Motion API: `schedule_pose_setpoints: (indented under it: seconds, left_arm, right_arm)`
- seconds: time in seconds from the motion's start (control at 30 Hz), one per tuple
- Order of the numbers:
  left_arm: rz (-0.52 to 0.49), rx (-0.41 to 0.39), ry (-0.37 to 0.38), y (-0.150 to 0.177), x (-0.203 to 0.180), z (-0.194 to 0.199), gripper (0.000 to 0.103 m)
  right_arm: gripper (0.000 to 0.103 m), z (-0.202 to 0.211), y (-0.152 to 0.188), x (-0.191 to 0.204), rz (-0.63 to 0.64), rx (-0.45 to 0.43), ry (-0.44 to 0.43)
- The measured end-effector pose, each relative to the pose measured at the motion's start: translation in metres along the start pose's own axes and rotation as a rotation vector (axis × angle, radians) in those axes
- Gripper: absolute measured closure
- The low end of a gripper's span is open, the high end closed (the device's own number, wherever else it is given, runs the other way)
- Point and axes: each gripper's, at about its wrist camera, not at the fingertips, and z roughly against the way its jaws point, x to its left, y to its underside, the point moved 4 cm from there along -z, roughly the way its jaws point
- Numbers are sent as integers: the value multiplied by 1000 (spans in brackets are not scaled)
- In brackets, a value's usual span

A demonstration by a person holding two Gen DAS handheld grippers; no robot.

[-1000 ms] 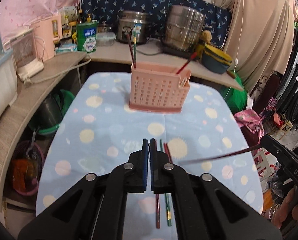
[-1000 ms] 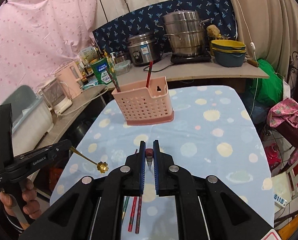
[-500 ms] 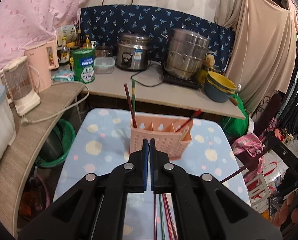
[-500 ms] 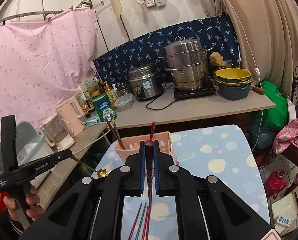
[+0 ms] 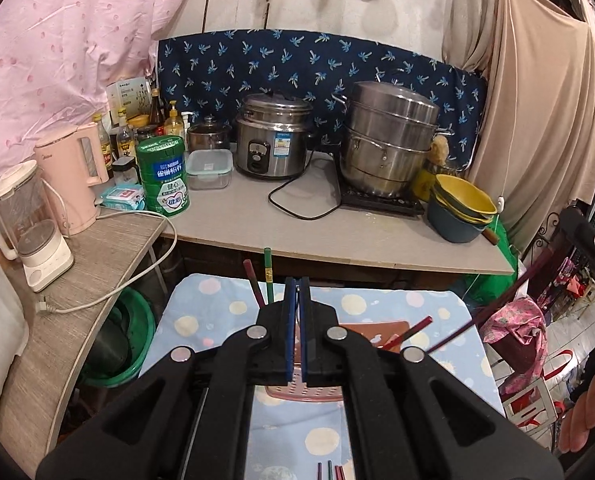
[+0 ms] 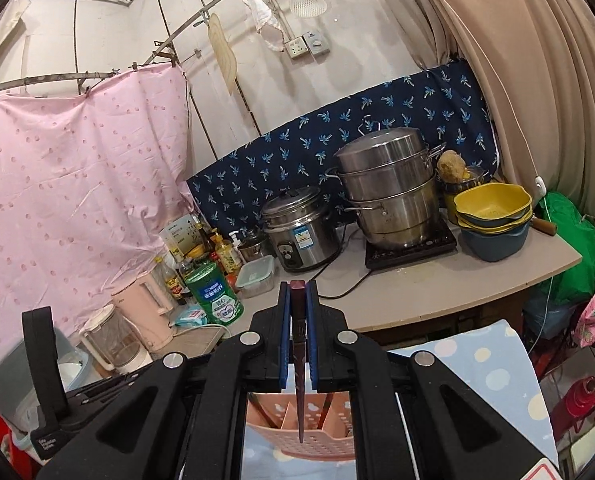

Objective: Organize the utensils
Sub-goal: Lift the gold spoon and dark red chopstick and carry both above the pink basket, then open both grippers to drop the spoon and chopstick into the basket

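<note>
The pink slotted utensil holder point(image 6: 301, 436) stands on the blue polka-dot tablecloth point(image 6: 493, 372), and both grippers hang above it. In the right wrist view, the right gripper point(image 6: 298, 312) is pinched tight on a dark red chopstick point(image 6: 299, 384): its blue pads point(image 6: 283, 332) press on the upper part of the stick, whose square top pokes out just beyond the fingertips, while the thin end points down over the holder's divided compartments. Whether the tip has entered a compartment cannot be told.

In the left wrist view, the left gripper point(image 5: 296, 328) has its blue pads pressed together, with a thin sliver of something between them that is too small to name. The holder point(image 5: 377, 330) lies directly below and mostly behind this gripper; only part of its rim and slotted base show. A green chopstick point(image 5: 268, 276) and a dark one point(image 5: 253, 284) stand up from the holder's left side, just left of the fingertips, and a red chopstick point(image 5: 411, 332) leans out on its right. The right gripper's chopstick point(image 5: 509, 304) slants in over the holder from the right edge, where part of a hand point(image 5: 589, 408) shows. More chopstick ends point(image 5: 329, 472) lie on the cloth, nearer the camera than the holder.

Beyond the holder, a grey counter point(image 5: 249, 220) carries a rice cooker point(image 5: 273, 140) and a steel steamer pot point(image 5: 389, 136).
</note>
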Motion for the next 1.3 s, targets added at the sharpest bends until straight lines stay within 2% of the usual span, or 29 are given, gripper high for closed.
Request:
schedule_pose_setpoints:
  seconds: [0.23,0.57,0.77,0.8,0.83,0.97,1.03,1.3]
  left_arm:
    - [4,53,-12,10,7,-34,102]
    - [1,117,-25,29,12,-67,102]
    - [0,121,-37,33,13,-75,101]
    - [2,121,-37,33,13,-76,100]
    - [2,121,-41,33,13,-76,94]
    - [-3,98,-71,33,12,-72,65]
    - [-10,90,-81,33,10,-70,61]
    - [-11,79,-82,37,7,-52,60]
  right_arm:
    - [96,-44,0,0,26,29,25]
    - [96,-88,44,-6,60,160,45]
    - [95,-98,57,-8,74,200,51]
    - [94,-98,58,-8,74,198,54]
    - [92,-97,58,-8,75,196,56]
    - [78,-91,57,-7,72,184,55]
    - [75,-88,56,-5,82,179,57]
    - [73,-68,57,-2,85,179,43]
